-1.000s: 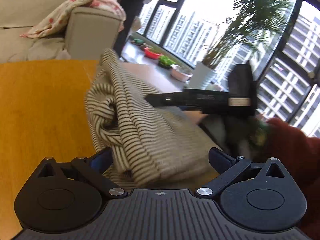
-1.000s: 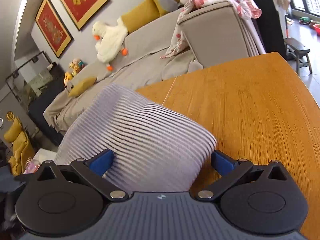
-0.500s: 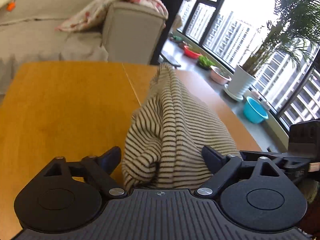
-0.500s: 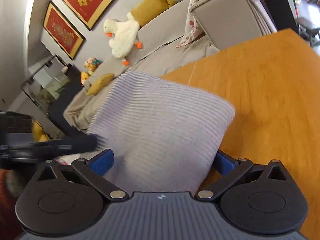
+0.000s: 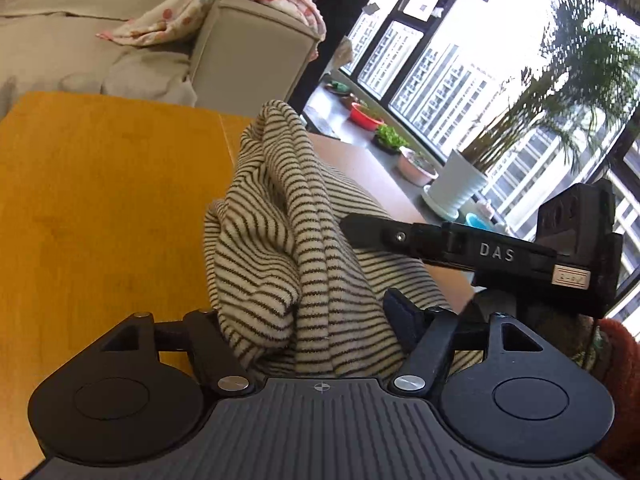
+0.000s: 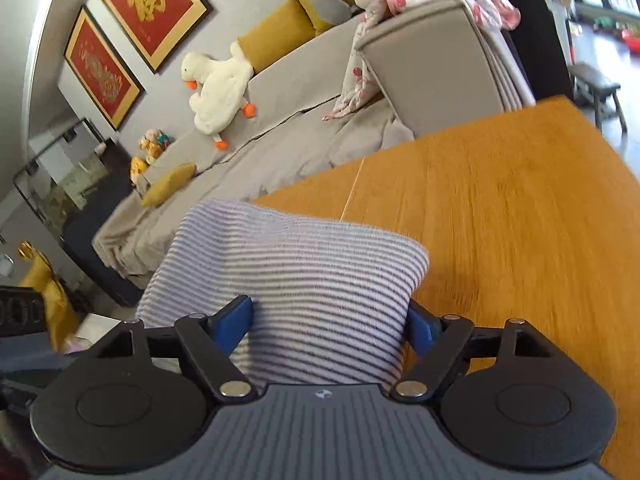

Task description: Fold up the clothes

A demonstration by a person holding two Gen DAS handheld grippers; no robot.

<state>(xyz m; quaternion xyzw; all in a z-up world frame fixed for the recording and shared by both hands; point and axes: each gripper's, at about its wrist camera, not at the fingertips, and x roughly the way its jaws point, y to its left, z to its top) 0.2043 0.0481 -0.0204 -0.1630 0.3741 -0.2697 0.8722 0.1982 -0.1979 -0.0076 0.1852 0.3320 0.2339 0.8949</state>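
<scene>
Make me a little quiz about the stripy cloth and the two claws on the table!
1. True or false: the striped garment lies between the fingers of the left claw.
2. What is the right claw closing around? A) a plush duck B) the striped garment C) a yellow cushion
3. Fill in: the garment rests on an orange wooden ____.

Key:
1. True; its jaws are closing on the bunched cloth.
2. B; the garment fills the gap between its blue pads.
3. table.
</scene>
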